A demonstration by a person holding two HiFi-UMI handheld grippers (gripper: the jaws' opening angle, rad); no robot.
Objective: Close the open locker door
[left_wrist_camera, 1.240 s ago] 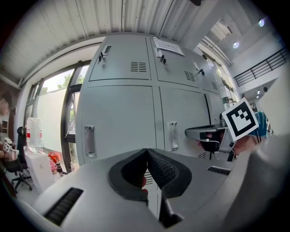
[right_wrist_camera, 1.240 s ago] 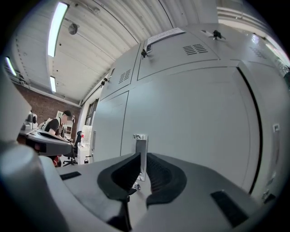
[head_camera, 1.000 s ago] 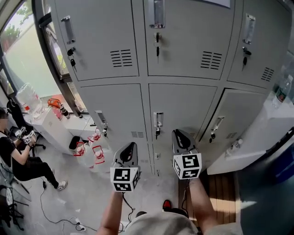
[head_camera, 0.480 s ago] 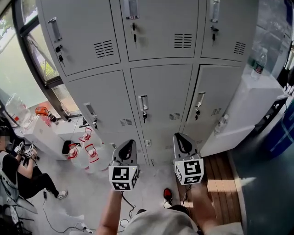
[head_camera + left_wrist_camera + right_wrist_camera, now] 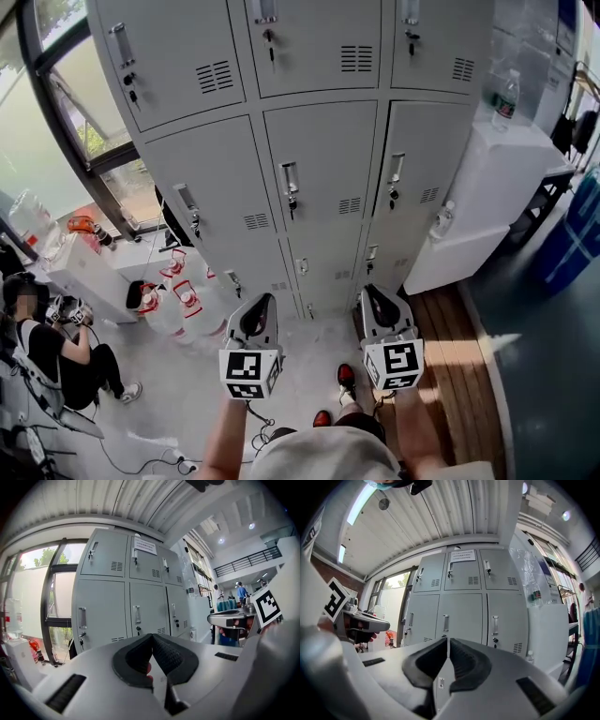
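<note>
We face the locker door (image 5: 412,178) at the right edge of the cabinet (image 5: 323,99), second visible row — upright, long axis vertical, looking flush. Left gripper (image 5: 262,305) and right gripper (image 5: 375,298) — both pressed together, empty.

Floor (image 5: 178,403): pale grey and smooth. The lockers (image 5: 319,178) stand on it along the far side. A white cabinet (image 5: 473,211) stands just beside their right end. A wood-slat strip (image 5: 455,347) lies in front of the cabinet, with darker flooring (image 5: 539,375) to its right. Clear jugs (image 5: 187,305) with red handles are grouped at the lockers' left foot, near a low white unit (image 5: 94,272). A loose cable (image 5: 141,452) lies at lower left. One red shoe (image 5: 345,375) is planted near the strip.
</note>
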